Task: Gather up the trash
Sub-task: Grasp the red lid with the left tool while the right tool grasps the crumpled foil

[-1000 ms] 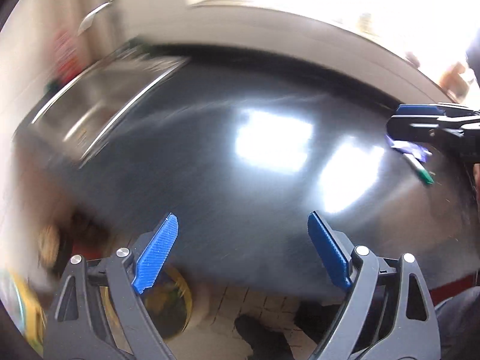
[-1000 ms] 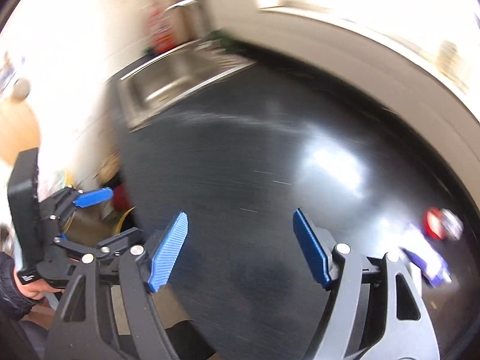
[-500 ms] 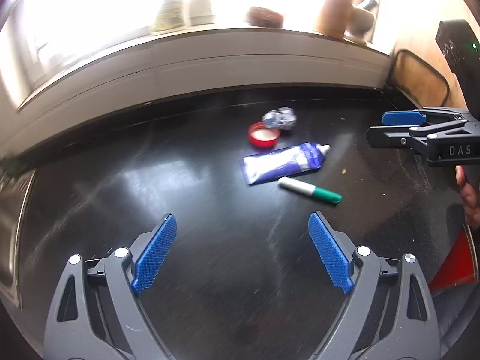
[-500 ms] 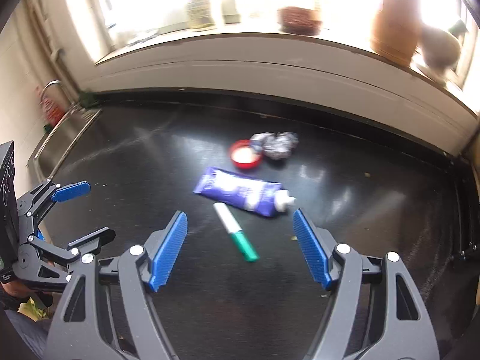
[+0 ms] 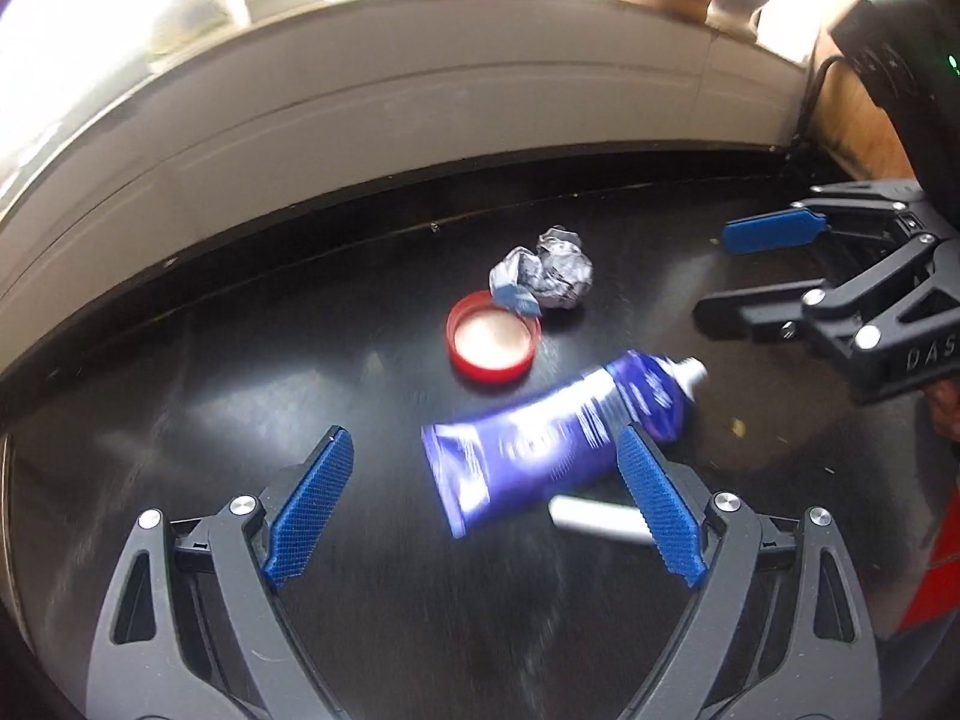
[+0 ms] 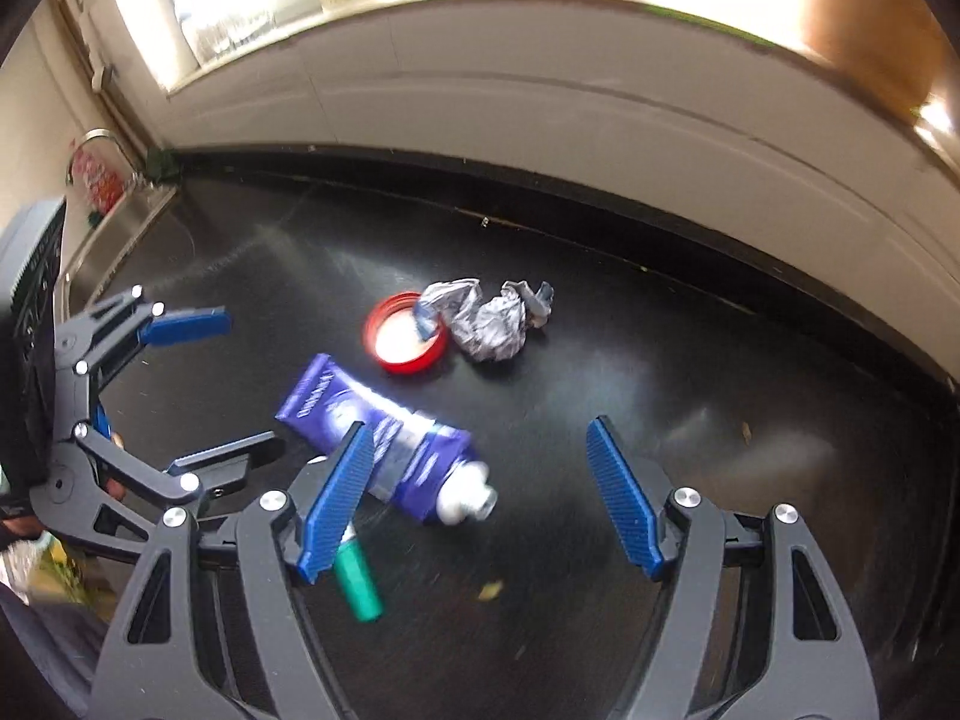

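Note:
On a black countertop (image 5: 252, 372) lie a blue tube (image 5: 552, 438) with a white cap, a red lid (image 5: 492, 345) lying open side up, a crumpled foil wrapper (image 5: 549, 276) and a white marker (image 5: 594, 519) with a green cap (image 6: 357, 582). My left gripper (image 5: 486, 504) is open and empty, just in front of the tube's flat end. My right gripper (image 6: 480, 498) is open and empty, over the tube's cap end (image 6: 465, 501). The tube (image 6: 372, 426), lid (image 6: 402, 342) and wrapper (image 6: 489, 321) show in the right wrist view. Each gripper shows in the other's view.
A white sill wall (image 5: 420, 108) runs along the back of the counter, with pots on the ledge above. A steel sink (image 6: 120, 234) lies at the counter's far left. A wooden board and a cable (image 5: 840, 96) stand at the back right.
Both grippers have swung from the sink side toward the trash and moved closer to it. The tube now lies right between and before the fingers. Both stay open.

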Tool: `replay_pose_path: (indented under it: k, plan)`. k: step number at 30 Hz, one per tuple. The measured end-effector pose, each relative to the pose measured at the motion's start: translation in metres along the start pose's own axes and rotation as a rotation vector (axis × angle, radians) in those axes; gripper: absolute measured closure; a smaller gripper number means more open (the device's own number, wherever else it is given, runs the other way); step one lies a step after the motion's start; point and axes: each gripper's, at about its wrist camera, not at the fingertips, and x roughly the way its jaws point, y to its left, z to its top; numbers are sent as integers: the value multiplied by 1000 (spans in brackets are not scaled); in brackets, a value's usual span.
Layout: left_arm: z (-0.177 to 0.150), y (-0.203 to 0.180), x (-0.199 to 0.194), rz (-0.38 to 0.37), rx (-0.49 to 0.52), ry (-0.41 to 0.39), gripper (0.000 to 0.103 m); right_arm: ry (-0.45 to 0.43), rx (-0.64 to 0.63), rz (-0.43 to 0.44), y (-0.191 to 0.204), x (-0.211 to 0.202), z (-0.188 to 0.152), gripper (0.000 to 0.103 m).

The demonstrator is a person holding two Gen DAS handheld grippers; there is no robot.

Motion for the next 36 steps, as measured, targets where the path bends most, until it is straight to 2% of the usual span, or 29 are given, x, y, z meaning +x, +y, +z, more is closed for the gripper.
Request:
replay_pose_path:
  k: [8,11,15,17,18,19,20,23,28,36]
  plan:
    - [27,7,63,-38,4,68,16,91,-85,47,-23,71,37,32]
    - [34,7,75,-46,14,76,16,104,-105,75,-24,84,45,32]
    - [40,11,86,-47,6,64,23,103,-153,90,-20,97,55,34]
    - [42,12,86,-48,26,49,33,99,-171,99,-19,99,58,48]
    - [42,12,85,-48,31,46,40,99,-179,109,-17,100,61,63]
    - [43,12,84,-51,37,42,45,103,-182,116,-16,101,63,70]
    - [44,12,84,-51,40,40,54,109,-179,120,-15,101,65,70]
    - [46,13,83,-64,28,48,54,98,-173,114,-16,97,67,71]
    - [42,20,60,-38,29,25,55,66,-140,104,-20,71,61,72]
    - [20,18,-8,11,15,-36,55,6,-102,66,-1,13,33,72]
